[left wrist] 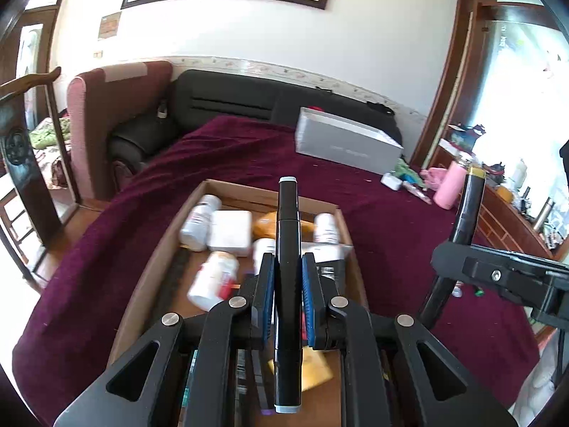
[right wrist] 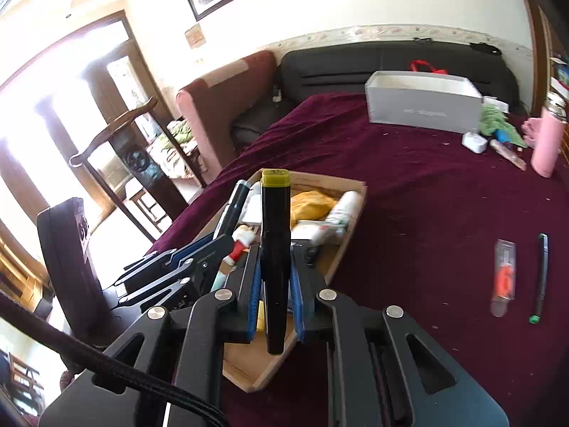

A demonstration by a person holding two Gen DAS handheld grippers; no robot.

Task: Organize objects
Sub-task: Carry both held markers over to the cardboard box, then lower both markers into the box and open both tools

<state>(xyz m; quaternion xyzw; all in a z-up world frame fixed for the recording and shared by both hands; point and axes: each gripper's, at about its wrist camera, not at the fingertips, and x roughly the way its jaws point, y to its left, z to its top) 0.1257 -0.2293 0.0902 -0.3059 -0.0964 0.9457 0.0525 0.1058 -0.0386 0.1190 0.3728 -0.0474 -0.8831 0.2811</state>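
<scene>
Left wrist view: the left tongs [left wrist: 288, 277] are clamped on a black marker with grey caps [left wrist: 288, 249], above the cardboard box [left wrist: 156, 259] on the surface's near part. The right tongs [right wrist: 274, 277] are clamped on a yellow-capped marker [right wrist: 274, 235].

Glossy black marker [left wrist: 288, 284], matt cardboard tray [left wrist: 156, 267]

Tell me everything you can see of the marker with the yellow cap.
The marker with the yellow cap is a black, plastic-looking stick with an olive-yellow end cap on top. The right gripper is shut on its middle between blue pads and holds it roughly upright above the cardboard box.
</scene>
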